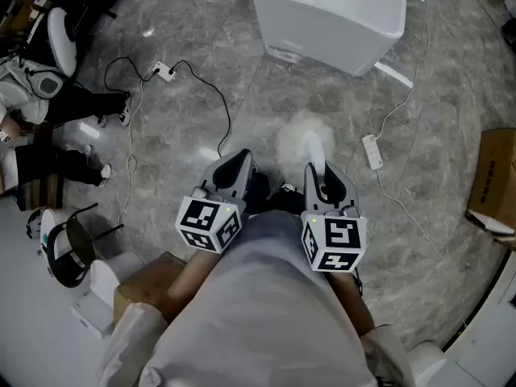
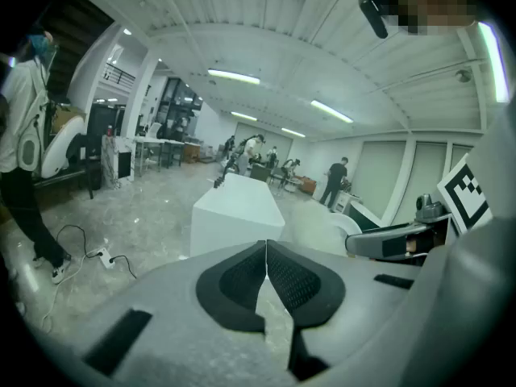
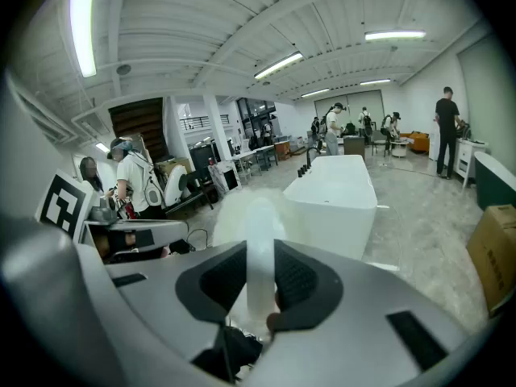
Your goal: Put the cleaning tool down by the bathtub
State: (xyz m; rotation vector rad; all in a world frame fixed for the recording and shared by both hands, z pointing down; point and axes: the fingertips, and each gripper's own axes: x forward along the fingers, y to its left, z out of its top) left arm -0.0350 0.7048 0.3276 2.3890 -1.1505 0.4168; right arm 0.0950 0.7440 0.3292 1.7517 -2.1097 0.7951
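Note:
The cleaning tool (image 1: 305, 140) is a pale, see-through stick with a fluffy white head. My right gripper (image 1: 321, 170) is shut on its stick, and the head points forward over the grey stone floor. In the right gripper view the stick (image 3: 260, 240) runs up between the dark pads, with the white bathtub (image 3: 334, 196) beyond it. The bathtub (image 1: 330, 14) stands at the top of the head view, some way ahead of both grippers. My left gripper (image 1: 234, 169) is held beside the right one, shut with nothing in it. Its pads (image 2: 242, 279) meet, and the bathtub (image 2: 238, 212) lies ahead.
A black cable runs to a power strip (image 1: 165, 72) on the floor at the left. A white power strip (image 1: 372, 151) with its cord lies at the right. Cardboard boxes sit at the right edge (image 1: 492, 176) and lower left (image 1: 149, 285). A person's legs (image 1: 72, 103) are at the far left.

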